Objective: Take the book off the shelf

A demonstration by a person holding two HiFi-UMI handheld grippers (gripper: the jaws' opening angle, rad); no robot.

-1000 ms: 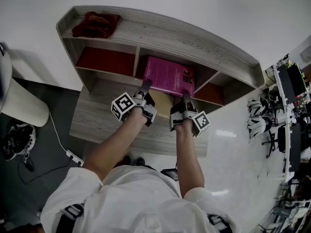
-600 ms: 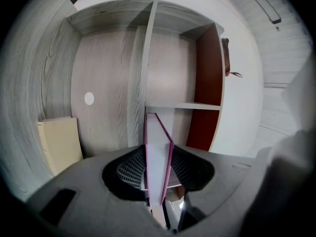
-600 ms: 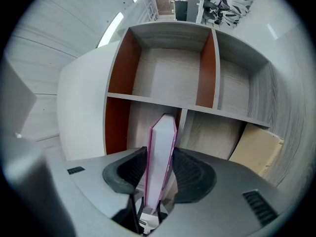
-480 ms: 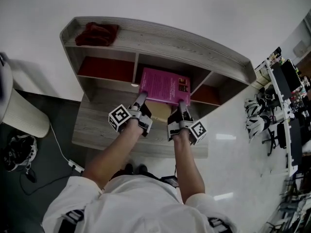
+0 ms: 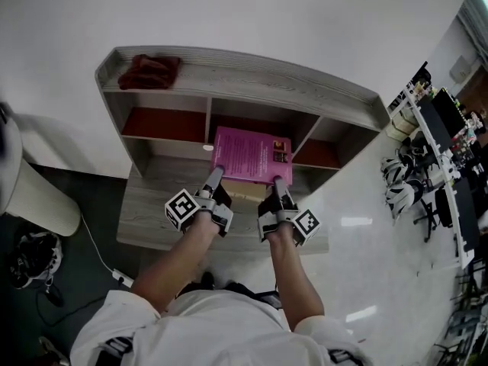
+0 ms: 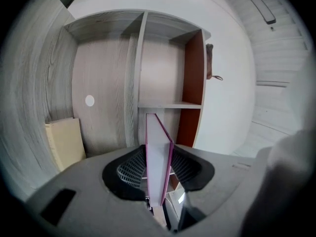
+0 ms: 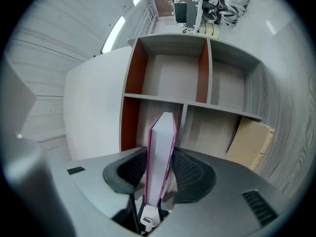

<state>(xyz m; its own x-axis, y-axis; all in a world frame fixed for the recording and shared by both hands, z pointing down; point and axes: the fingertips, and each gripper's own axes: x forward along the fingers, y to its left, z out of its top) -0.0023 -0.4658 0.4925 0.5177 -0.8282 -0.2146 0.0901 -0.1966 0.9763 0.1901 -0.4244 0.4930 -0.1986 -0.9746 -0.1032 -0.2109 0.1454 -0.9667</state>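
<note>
A magenta book (image 5: pixel 248 155) hangs flat in front of the middle compartment of the grey wooden shelf (image 5: pixel 252 90), held by its near edge. My left gripper (image 5: pixel 215 174) is shut on the book's near left corner. My right gripper (image 5: pixel 277 181) is shut on its near right corner. In the left gripper view the book (image 6: pixel 157 162) stands edge-on between the pads of the left gripper (image 6: pixel 158 171). The right gripper view shows the same for the book (image 7: pixel 161 157) and right gripper (image 7: pixel 159 174). Behind it the compartments look empty.
A dark red cloth (image 5: pixel 149 71) lies on the shelf's top at the left. A beige board (image 6: pixel 64 142) leans inside the lower shelf, also in the right gripper view (image 7: pixel 252 142). A white bin (image 5: pixel 34 197) stands left; a cluttered desk (image 5: pixel 427 151) right.
The book has come out of the middle compartment toward the person, with both grippers still shut on its near edge. Both hands have drawn back a little.
</note>
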